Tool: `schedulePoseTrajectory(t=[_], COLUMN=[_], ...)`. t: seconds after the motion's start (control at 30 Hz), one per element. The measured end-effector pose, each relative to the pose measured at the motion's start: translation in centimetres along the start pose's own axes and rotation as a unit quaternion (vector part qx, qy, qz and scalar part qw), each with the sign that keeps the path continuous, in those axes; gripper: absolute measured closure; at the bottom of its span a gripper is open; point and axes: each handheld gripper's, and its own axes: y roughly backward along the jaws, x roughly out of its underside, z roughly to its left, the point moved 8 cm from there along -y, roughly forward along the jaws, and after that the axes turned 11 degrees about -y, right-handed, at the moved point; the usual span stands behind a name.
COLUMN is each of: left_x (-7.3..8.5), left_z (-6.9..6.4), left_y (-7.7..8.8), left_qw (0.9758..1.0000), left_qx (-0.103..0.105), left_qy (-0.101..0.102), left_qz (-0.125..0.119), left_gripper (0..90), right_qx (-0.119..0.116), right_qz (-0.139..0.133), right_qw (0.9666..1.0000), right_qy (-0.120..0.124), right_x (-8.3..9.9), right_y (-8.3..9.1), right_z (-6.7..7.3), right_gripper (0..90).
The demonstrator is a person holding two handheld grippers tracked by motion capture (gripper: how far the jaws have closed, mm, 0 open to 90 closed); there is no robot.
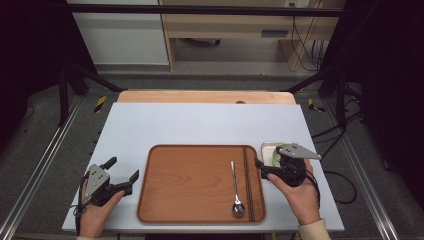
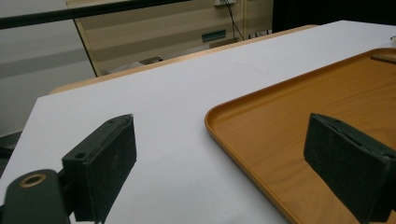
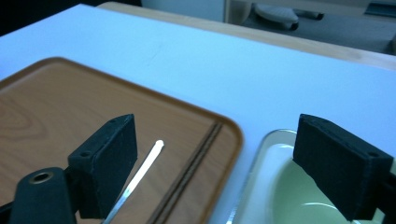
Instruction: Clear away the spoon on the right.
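A brown wooden tray (image 1: 195,182) lies on the white tabletop (image 1: 200,125). On its right side rest a metal spoon (image 1: 235,192) and a pair of dark chopsticks (image 1: 247,182), both lengthwise. Just right of the tray sits a pale dish (image 1: 269,149) with a green inside. My right gripper (image 1: 265,162) hovers over the dish and the tray's right edge, open with nothing between its fingers; in the right gripper view (image 3: 215,168) the spoon handle (image 3: 140,172), chopsticks (image 3: 191,172) and dish (image 3: 275,186) lie below the jaws. My left gripper (image 1: 122,170) rests left of the tray, open and empty (image 2: 219,172).
The white board extends bare beyond the tray to a wooden table edge (image 1: 205,96) at the back. Black frame posts and cables stand off both sides of the table. The tray's rim (image 2: 243,144) runs between my left jaws.
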Motion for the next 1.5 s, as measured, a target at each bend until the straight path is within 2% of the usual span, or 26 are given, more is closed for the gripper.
schedulePoseTrajectory(t=[0.13, 0.27, 0.33, 0.4, 0.5, 0.63, 0.83, 1.03, 1.27, 1.47, 1.5], left_x=[0.0, 0.1, 0.1, 0.0, 0.0, 0.1, 0.2, 0.2, 0.2, 0.2, 0.2], left_z=[0.3, 0.4, 0.4, 0.4, 0.4, 0.5, 0.4, 0.4, 0.4, 0.4, 0.4], left_y=[0.1, 0.2, 0.2, 0.2, 0.2, 0.2, 0.3, 0.2, 0.3, 0.3, 0.3], left_qw=[1.0000, 1.0000, 0.9999, 0.9999, 0.9999, 0.9999, 0.9999, 0.9999, 0.9998, 0.9998, 0.9998], left_qx=[-0.006, -0.009, -0.010, -0.011, -0.011, -0.013, -0.016, -0.016, -0.017, -0.017, -0.017], left_qy=[0.001, 0.002, 0.002, 0.001, 0.001, 0.000, -0.002, -0.005, -0.005, -0.006, -0.007], left_qz=[-0.002, -0.001, -0.002, -0.002, -0.003, -0.001, 0.001, 0.002, 0.001, 0.002, 0.003], left_gripper=[9.2, 9.2, 9.2, 9.1, 9.1, 9.2, 9.2, 9.1, 9.2, 9.2, 9.2], right_qx=[0.018, 0.038, 0.056, 0.061, 0.081, 0.095, 0.099, 0.107, 0.111, 0.110, 0.111], right_qz=[-0.015, -0.026, -0.023, -0.027, -0.024, -0.026, -0.012, 0.023, 0.052, 0.073, 0.077], right_qw=[0.9996, 0.9981, 0.9968, 0.9959, 0.9938, 0.9899, 0.9897, 0.9904, 0.9891, 0.9871, 0.9857], right_qy=[-0.015, -0.040, -0.052, -0.061, -0.073, -0.101, -0.103, -0.085, -0.081, -0.091, -0.101], right_x=[-0.6, -1.0, -0.9, -0.9, -0.8, -0.7, -0.9, -0.8, -0.5, 0.2, 0.4], right_y=[1.2, 2.3, 2.6, 2.9, 3.3, 3.7, 3.7, 3.3, 3.1, 2.3, 2.2], right_z=[-2.2, -4.4, -5.4, -6.2, -7.4, -8.7, -9.8, -11.4, -12.7, -13.5, -13.5], right_gripper=[11.3, 12.9, 13.6, 14.2, 15.4, 18.5, 22.8, 25.3, 26.7, 27.9, 28.7])
